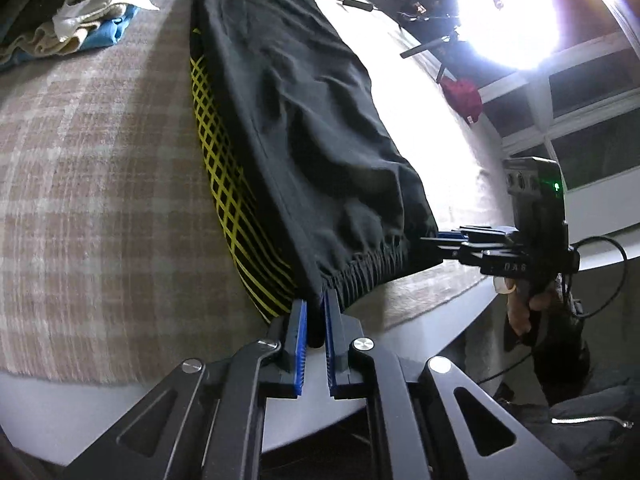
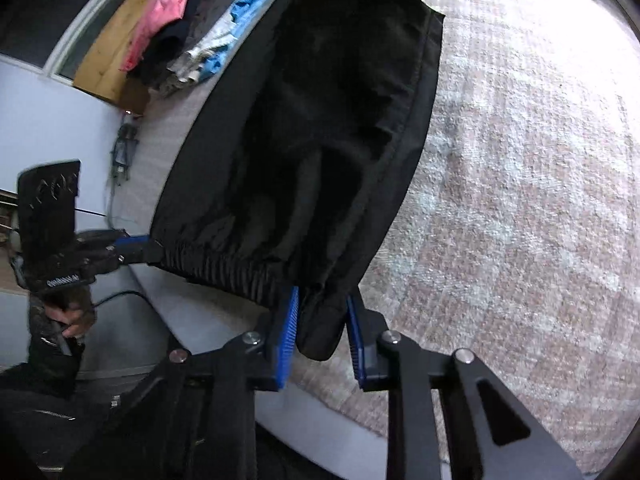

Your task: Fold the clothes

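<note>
A pair of black shorts (image 1: pixel 312 120) with a yellow lattice side panel (image 1: pixel 224 184) hangs stretched above the checked bed cover (image 1: pixel 88 152). My left gripper (image 1: pixel 316 312) is shut on one end of the elastic waistband (image 1: pixel 368 272). In the same view my right gripper (image 1: pixel 436 242) pinches the other end of the waistband, held by a hand (image 1: pixel 520 304). From the right wrist view, my right gripper (image 2: pixel 322 308) is shut on a bunched corner of the shorts (image 2: pixel 320 140), and the left gripper (image 2: pixel 144 248) holds the far corner.
A pile of clothes in cream and blue (image 1: pixel 84 28) lies at the far left of the bed. The same pile, pink, dark and blue (image 2: pixel 192 28), shows by a wooden board (image 2: pixel 116 52). A red garment (image 1: pixel 462 96) hangs by the bright window (image 1: pixel 516 12).
</note>
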Motion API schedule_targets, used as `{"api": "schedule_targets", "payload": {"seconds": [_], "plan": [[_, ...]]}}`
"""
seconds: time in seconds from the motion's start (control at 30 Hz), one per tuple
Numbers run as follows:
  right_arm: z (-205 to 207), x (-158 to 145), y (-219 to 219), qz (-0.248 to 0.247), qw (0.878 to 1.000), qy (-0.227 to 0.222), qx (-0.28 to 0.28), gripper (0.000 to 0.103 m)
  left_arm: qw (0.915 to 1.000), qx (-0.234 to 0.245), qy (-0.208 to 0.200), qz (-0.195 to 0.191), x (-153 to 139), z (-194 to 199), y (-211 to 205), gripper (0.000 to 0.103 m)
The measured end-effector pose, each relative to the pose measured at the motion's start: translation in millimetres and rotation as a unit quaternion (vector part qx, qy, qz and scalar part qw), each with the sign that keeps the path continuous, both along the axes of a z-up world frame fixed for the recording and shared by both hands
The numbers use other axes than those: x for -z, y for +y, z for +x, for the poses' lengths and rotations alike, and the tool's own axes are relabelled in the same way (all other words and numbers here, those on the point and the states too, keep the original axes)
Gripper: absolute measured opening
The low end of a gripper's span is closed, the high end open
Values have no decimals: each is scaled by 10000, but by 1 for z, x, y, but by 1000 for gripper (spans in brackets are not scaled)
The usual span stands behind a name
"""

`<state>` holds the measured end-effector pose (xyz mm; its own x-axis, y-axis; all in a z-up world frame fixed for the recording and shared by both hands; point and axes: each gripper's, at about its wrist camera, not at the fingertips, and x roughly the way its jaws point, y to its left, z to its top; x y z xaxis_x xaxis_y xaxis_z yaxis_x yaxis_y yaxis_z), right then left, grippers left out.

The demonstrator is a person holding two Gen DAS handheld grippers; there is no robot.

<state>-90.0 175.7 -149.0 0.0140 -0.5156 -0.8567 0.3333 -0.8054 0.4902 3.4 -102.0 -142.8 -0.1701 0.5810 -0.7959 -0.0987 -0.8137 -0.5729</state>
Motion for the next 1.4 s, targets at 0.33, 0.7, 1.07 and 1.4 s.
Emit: {"api": "schedule_targets", "payload": {"seconds": [0.33, 0.7, 1.07, 1.4], "plan": [[6, 13, -10, 230, 9994, -159, -203, 23, 9989, 105, -382, -253, 24, 11, -5, 15], [-20, -56, 0, 668, 9975, 85, -236, 50, 9913, 582, 116, -1176, -52, -42, -36, 28], [-192, -134, 0, 616, 9898, 1261, 228, 50, 9757, 341, 1160, -1828, -87, -224, -29, 28], [-337, -48, -27, 731, 9940, 695, 428, 50, 9833, -573, 492, -1656, -14, -353, -44, 29]]}}
